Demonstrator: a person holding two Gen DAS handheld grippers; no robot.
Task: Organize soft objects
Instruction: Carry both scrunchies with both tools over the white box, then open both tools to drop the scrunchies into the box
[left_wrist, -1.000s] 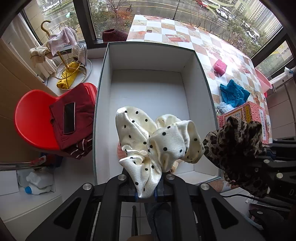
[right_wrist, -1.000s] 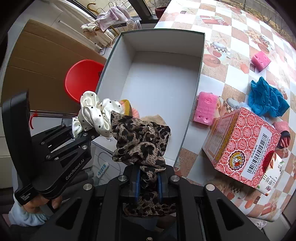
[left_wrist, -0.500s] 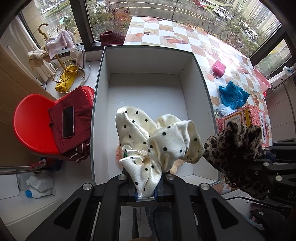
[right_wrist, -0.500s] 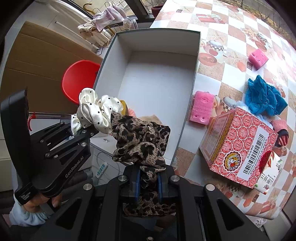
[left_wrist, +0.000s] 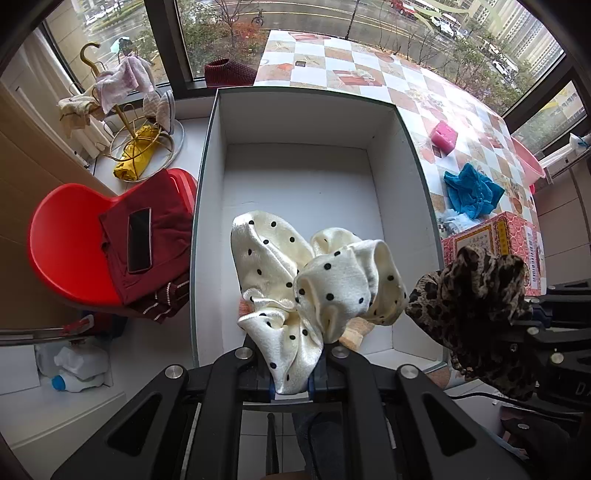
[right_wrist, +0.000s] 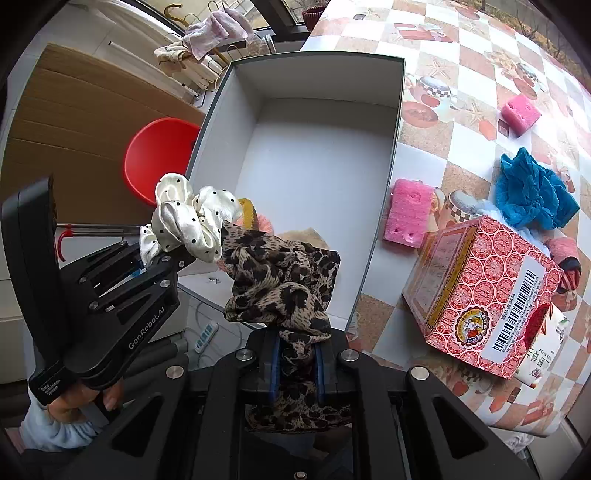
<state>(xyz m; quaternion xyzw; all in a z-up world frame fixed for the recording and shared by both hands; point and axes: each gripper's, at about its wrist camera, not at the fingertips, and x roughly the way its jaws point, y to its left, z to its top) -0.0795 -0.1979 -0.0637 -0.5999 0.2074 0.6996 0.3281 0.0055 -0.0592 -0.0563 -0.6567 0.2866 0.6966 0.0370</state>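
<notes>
My left gripper (left_wrist: 291, 373) is shut on a cream polka-dot scrunchie (left_wrist: 314, 284) and holds it above the near end of a large white open box (left_wrist: 299, 173). My right gripper (right_wrist: 297, 354) is shut on a leopard-print scrunchie (right_wrist: 280, 273), held just right of the left one, over the box's near right corner. The leopard scrunchie also shows in the left wrist view (left_wrist: 476, 306); the cream one shows in the right wrist view (right_wrist: 188, 221). Small orange and tan soft items (right_wrist: 258, 221) lie in the box's near end, mostly hidden.
On the checkered table (right_wrist: 461, 55) right of the box lie two pink sponges (right_wrist: 408, 214) (right_wrist: 521, 110), a blue scrunchie (right_wrist: 532, 192) and a red patterned carton (right_wrist: 484, 299). A red chair (left_wrist: 74, 243) with red cloth and a phone stands left of the box.
Both grippers have drawn back and up a little from the box, still holding their scrunchies; the box looks slightly smaller and farther.
</notes>
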